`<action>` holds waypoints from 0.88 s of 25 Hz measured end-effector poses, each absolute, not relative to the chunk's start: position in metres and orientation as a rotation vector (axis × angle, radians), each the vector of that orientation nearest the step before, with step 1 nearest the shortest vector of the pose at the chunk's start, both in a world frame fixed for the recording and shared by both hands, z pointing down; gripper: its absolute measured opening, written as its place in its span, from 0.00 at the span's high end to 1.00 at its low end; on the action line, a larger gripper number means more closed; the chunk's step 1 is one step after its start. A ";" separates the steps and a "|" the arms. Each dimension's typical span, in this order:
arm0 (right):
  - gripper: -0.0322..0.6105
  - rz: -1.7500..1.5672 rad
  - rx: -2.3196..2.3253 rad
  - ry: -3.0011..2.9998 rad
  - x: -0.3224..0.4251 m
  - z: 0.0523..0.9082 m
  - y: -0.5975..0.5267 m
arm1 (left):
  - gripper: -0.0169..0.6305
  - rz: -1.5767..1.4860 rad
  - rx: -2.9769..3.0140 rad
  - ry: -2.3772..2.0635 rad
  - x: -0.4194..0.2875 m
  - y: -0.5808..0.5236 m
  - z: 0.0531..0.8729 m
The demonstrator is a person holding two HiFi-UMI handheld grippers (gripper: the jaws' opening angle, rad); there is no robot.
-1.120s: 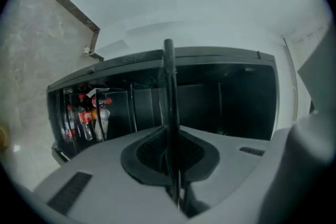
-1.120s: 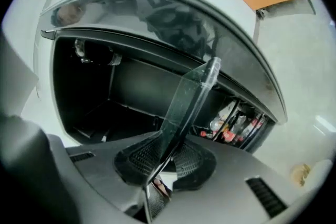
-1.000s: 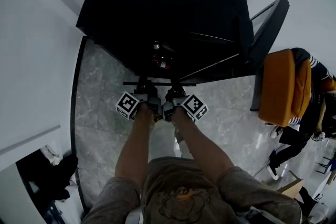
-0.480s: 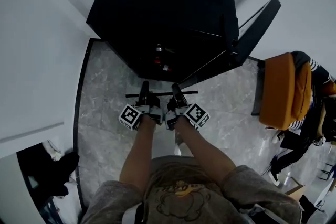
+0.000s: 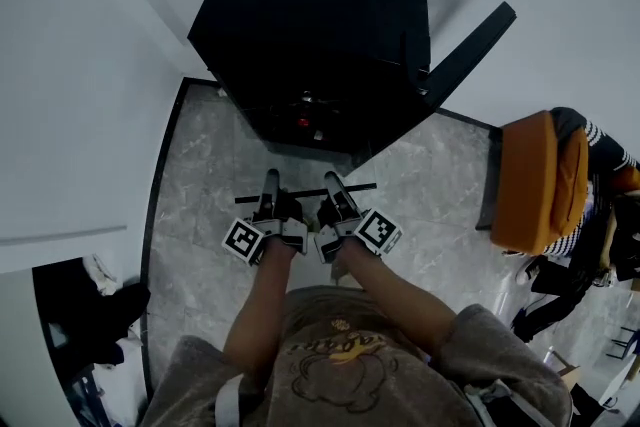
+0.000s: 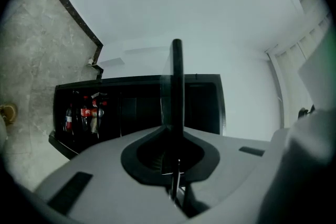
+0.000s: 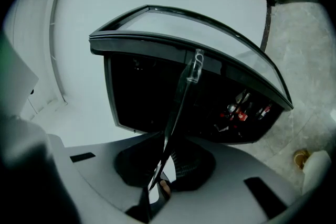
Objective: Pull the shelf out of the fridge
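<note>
The fridge shelf (image 5: 305, 194) is a glass pane with a dark front bar, and I hold it level over the marble floor, outside the black fridge (image 5: 320, 25). My left gripper (image 5: 270, 185) is shut on the bar's left part. My right gripper (image 5: 332, 187) grips its right part, and its jaws have just been closing on the pane between them. In the left gripper view the shelf (image 6: 177, 86) runs edge-on out of the jaws. The right gripper view shows the thin pane (image 7: 181, 97) with a clear clip at its far end.
The fridge door (image 5: 465, 45) stands open to the right. Bottles (image 5: 305, 120) remain inside the fridge, low down. An orange seat (image 5: 535, 180) and a person's legs (image 5: 560, 285) are at the right. Dark clutter (image 5: 90, 315) lies at the lower left, and white walls flank the fridge.
Both grippers have drawn back from the fridge toward my body with the shelf. The bar, first at the fridge opening, now hangs well in front of it over the floor.
</note>
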State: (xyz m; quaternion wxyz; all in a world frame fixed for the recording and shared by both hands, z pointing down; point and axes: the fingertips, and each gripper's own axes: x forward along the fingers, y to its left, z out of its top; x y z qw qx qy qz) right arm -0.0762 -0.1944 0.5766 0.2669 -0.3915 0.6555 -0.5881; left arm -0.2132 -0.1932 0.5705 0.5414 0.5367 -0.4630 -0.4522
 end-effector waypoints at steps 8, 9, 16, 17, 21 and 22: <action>0.88 -1.612 -0.924 1.812 -0.077 0.517 -0.152 | 0.94 -1.135 1.303 -1.138 -0.212 -0.144 0.510; 0.88 -1.615 -0.908 1.827 -0.076 0.510 -0.146 | 0.94 -1.140 1.304 -1.142 -0.211 -0.137 0.503; 0.88 -1.633 -0.755 1.903 -0.072 0.457 -0.104 | 0.94 -1.151 1.359 -1.176 -0.203 -0.092 0.445; 0.88 -1.626 -0.740 1.920 -0.071 0.451 -0.100 | 0.94 -1.156 1.369 -1.180 -0.202 -0.088 0.438; 0.88 -1.614 -0.704 1.944 -0.061 0.426 -0.092 | 0.94 -1.181 1.372 -1.184 -0.192 -0.075 0.413; 0.88 -1.609 -0.691 1.950 -0.058 0.419 -0.089 | 0.94 -1.188 1.374 -1.182 -0.189 -0.070 0.407</action>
